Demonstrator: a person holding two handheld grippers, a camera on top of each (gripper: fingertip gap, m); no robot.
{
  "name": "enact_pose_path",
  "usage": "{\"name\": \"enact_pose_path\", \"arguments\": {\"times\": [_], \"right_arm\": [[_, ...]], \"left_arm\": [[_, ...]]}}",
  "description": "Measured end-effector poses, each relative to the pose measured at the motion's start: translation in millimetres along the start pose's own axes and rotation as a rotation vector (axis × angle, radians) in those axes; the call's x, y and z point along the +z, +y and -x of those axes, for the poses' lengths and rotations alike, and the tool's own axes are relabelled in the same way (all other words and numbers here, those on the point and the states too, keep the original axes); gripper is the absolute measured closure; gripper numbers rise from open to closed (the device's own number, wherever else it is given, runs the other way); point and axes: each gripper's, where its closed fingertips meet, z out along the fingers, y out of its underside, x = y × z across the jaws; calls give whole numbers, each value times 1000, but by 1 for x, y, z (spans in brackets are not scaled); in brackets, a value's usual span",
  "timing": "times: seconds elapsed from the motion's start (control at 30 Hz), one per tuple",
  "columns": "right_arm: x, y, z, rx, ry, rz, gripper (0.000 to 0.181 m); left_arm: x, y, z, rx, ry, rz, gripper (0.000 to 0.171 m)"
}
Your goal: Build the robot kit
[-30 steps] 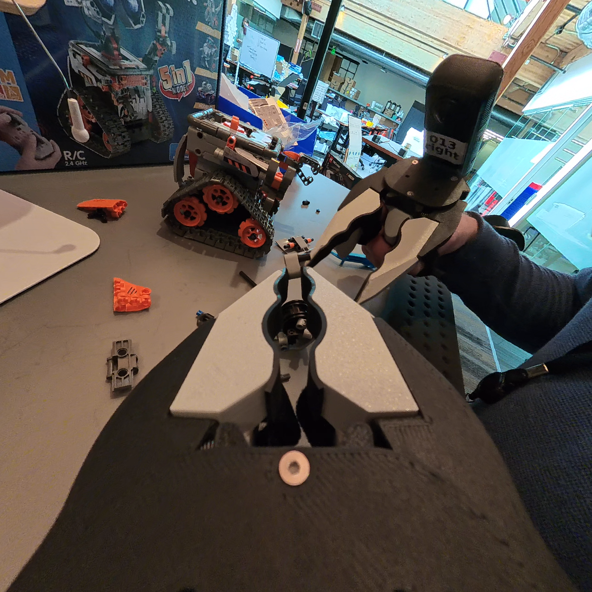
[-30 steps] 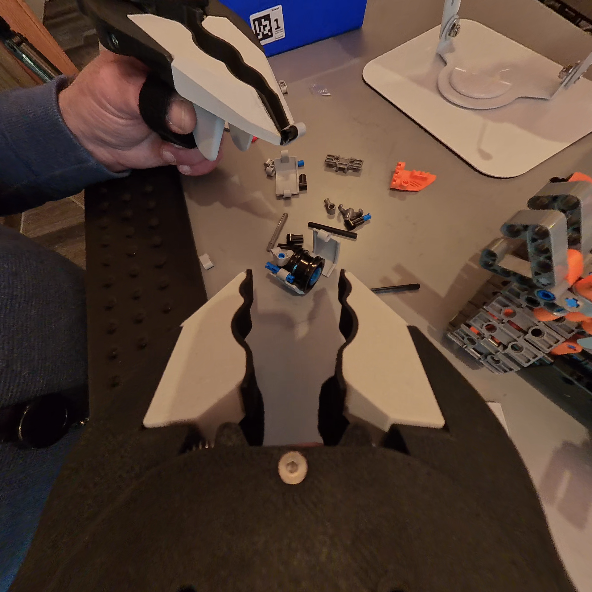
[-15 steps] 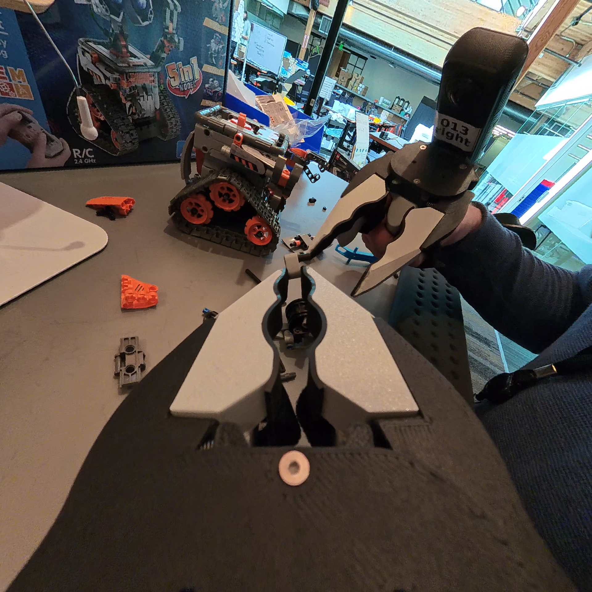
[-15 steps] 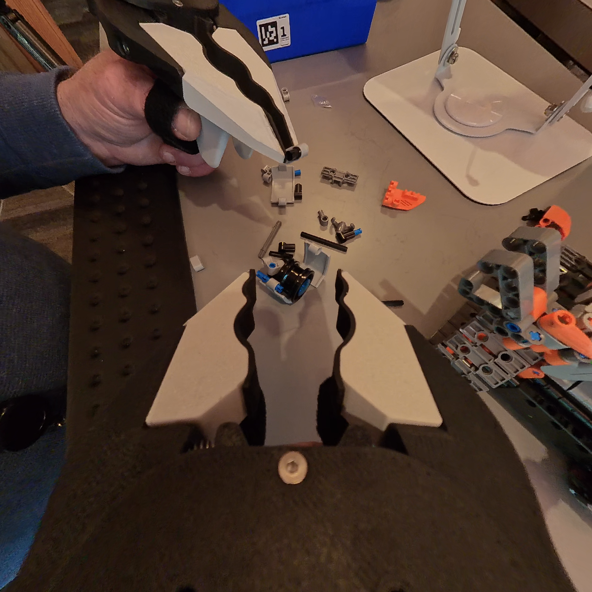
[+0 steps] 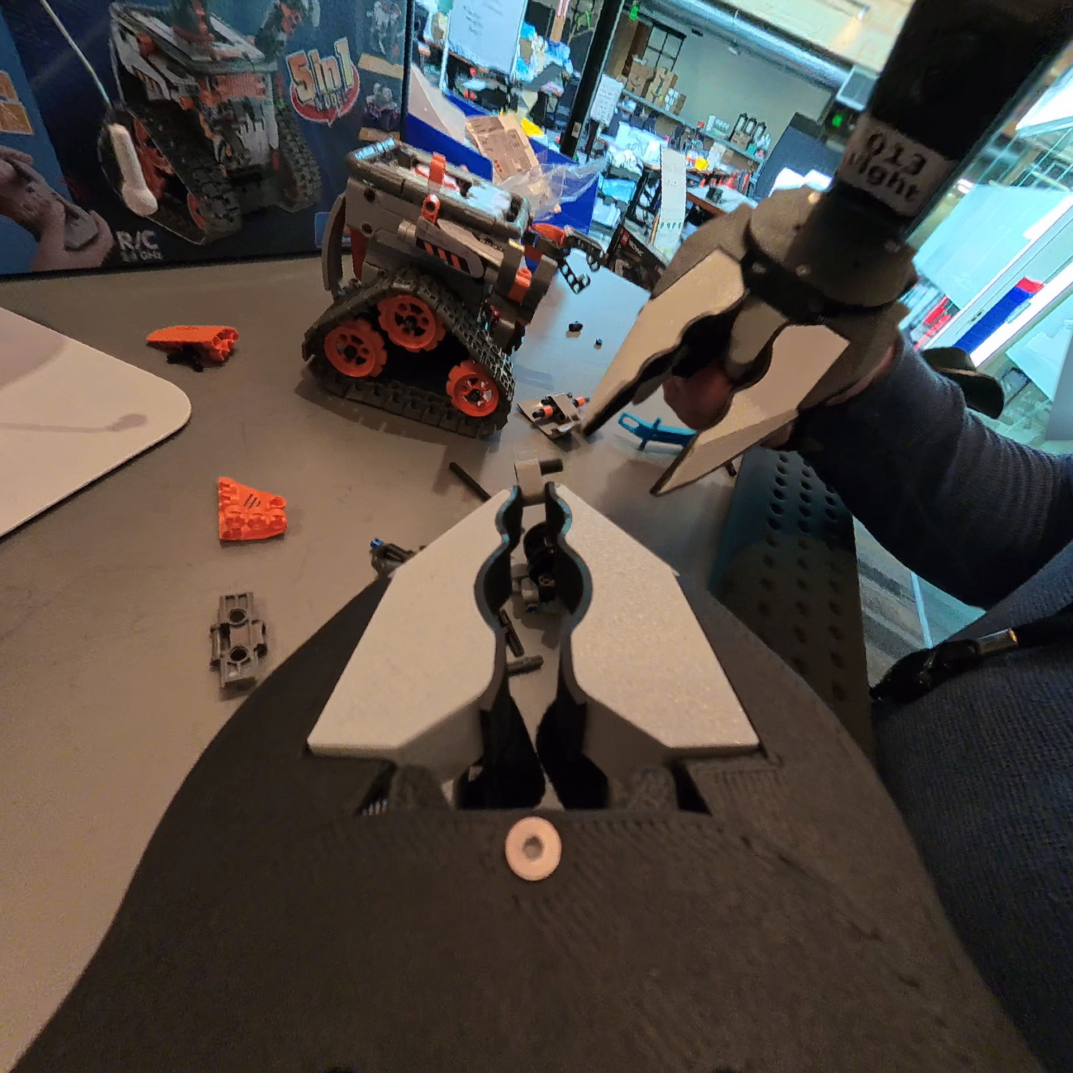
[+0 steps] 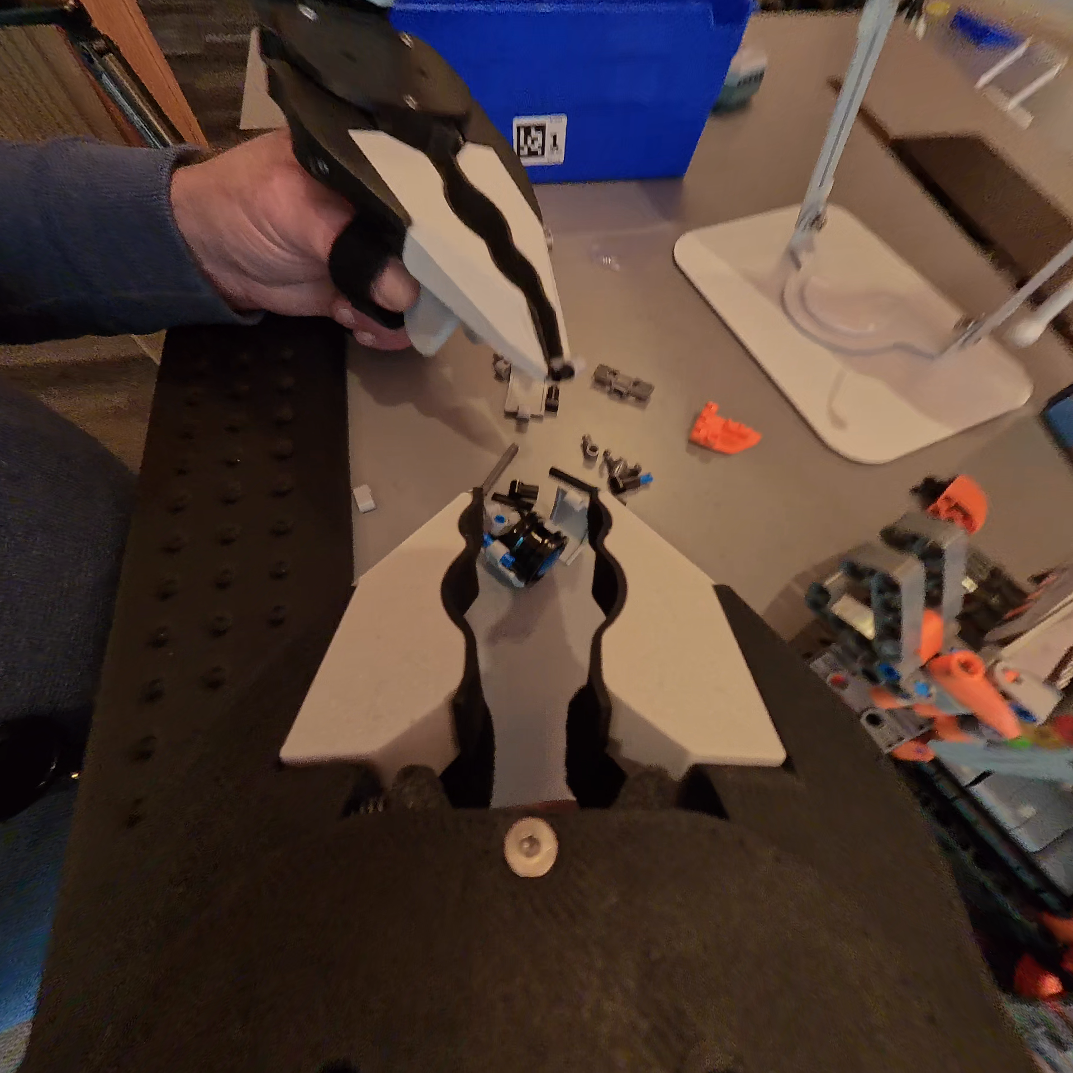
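left gripper (image 5: 532, 499) pinching grey connector (image 5: 529, 475); right gripper (image 6: 531, 511) spread around black wheel (image 6: 528, 546)

Tracked toy vehicle (image 5: 418, 325), orange piece (image 5: 251, 510)

Left gripper (image 5: 533, 505): matt grainy plastic, black body, grey jaws pinching small light-grey plastic piece (image 5: 529, 475). Worktop (image 5: 145, 522): smooth matt grey. Beyond jaws, tracked model (image 5: 418, 348): glossy orange, grey plastic. Between right gripper (image 6: 531, 511) jaws: shiny black plastic wheel assembly (image 6: 522, 548). Sleeve (image 6: 87, 232): blue knit cloth.
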Motion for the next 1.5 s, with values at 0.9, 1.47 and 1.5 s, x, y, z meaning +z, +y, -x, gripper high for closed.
{"name": "enact_pose_path", "arguments": {"times": [0.9,1.47,1.5], "right_arm": [[10,-33,4,-483,93,-35,180],[-1,-38,17,143,-355,-282,180],[-1,-39,18,153,-361,-293,180]], "left_arm": [[1,-12,-32,-186,318,130,164],[2,-14,-46,271,205,44,164],[2,-15,-47,268,214,39,164]]}}
